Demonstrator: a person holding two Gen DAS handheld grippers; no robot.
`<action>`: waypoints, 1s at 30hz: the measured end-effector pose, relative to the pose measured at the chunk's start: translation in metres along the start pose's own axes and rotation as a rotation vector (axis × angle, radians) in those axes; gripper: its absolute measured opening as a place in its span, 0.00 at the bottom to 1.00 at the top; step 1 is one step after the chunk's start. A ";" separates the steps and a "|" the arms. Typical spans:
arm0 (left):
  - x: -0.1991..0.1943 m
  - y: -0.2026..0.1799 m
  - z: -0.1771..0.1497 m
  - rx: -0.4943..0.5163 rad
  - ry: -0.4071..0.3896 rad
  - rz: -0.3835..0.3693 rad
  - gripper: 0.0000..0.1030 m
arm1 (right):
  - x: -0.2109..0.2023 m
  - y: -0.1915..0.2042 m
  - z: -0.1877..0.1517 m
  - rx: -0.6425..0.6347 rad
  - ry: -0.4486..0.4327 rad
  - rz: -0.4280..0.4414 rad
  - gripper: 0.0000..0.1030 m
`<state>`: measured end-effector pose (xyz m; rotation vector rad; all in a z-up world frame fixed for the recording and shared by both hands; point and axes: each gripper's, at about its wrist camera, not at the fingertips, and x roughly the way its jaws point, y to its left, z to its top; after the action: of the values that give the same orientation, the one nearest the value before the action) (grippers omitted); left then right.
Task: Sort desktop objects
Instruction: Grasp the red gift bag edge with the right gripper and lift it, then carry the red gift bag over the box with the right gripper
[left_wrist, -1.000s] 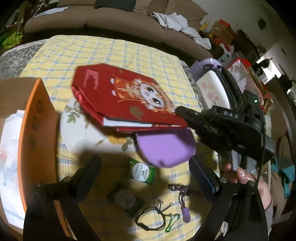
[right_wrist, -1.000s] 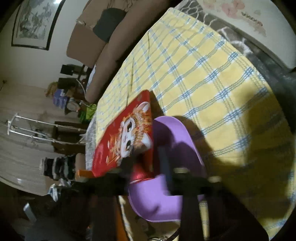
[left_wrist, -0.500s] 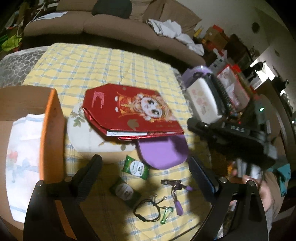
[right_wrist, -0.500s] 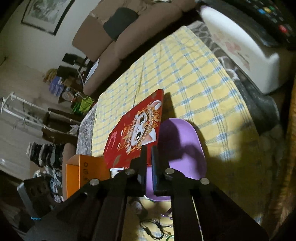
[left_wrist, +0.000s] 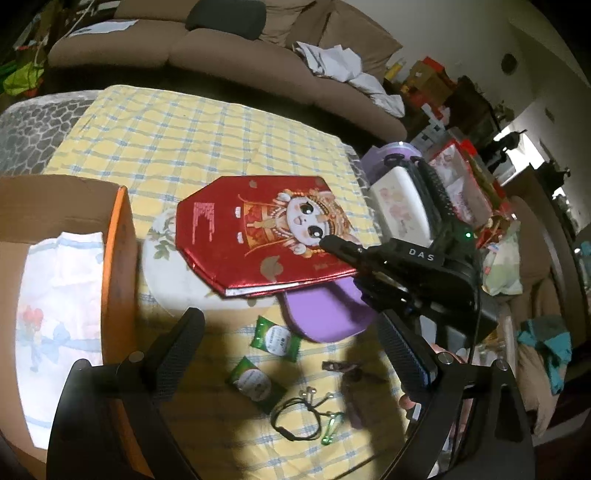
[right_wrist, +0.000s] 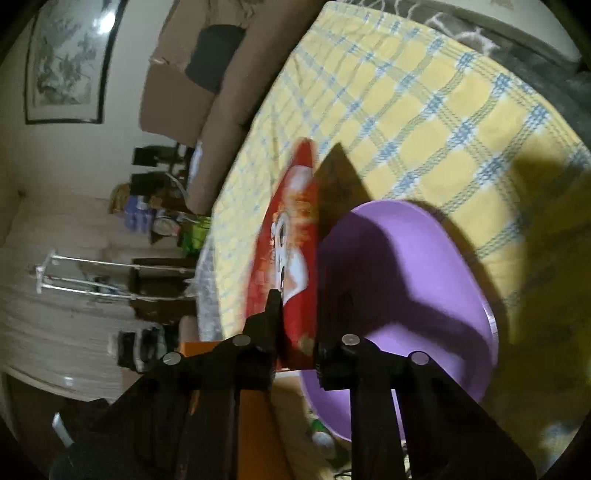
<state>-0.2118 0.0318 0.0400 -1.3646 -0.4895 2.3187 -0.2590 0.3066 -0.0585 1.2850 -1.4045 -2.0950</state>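
The right gripper (right_wrist: 297, 325) is closing on the near edge of the glossy red cardboard gift packet printed with a cartoon figure (right_wrist: 291, 258), its black jaws already pressed against the packet's two faces, so that the packet stands tilted between them; from the left wrist view the same right gripper (left_wrist: 334, 245) reaches in from the right and bites the packet (left_wrist: 258, 236) at its lower right corner. The left gripper (left_wrist: 291, 354) hangs spread wide above the cloth, pinching nothing. The packet lies partly over a shallow purple plastic dish (left_wrist: 325, 314) and a white round floral mat (left_wrist: 173, 273) on the yellow and blue checked tablecloth (left_wrist: 177, 136). Closer in, loose on the cloth, lie two small green foil sachets (left_wrist: 275, 338), a black cord loop with a green clip (left_wrist: 303, 417) and a dark little clip (left_wrist: 340, 367). At the left stands an orange-walled cardboard box (left_wrist: 116, 280) holding white printed packaging, likely the sorting bin. The task looks to be in its early part: the packet is only now being taken up, and the dish and all the small pieces remain unsorted.
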 end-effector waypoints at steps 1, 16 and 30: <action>-0.003 0.001 0.000 -0.012 -0.005 -0.016 0.93 | -0.004 0.004 0.000 -0.012 -0.005 0.008 0.11; -0.165 0.031 0.025 0.142 -0.196 -0.176 1.00 | -0.136 0.162 -0.059 -0.448 0.125 0.125 0.11; -0.215 0.074 -0.032 0.248 -0.098 -0.468 0.98 | -0.118 0.232 -0.170 -0.630 0.387 0.188 0.11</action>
<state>-0.1009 -0.1373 0.1480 -0.9085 -0.4728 1.9860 -0.1059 0.1776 0.1794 1.1458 -0.6007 -1.8131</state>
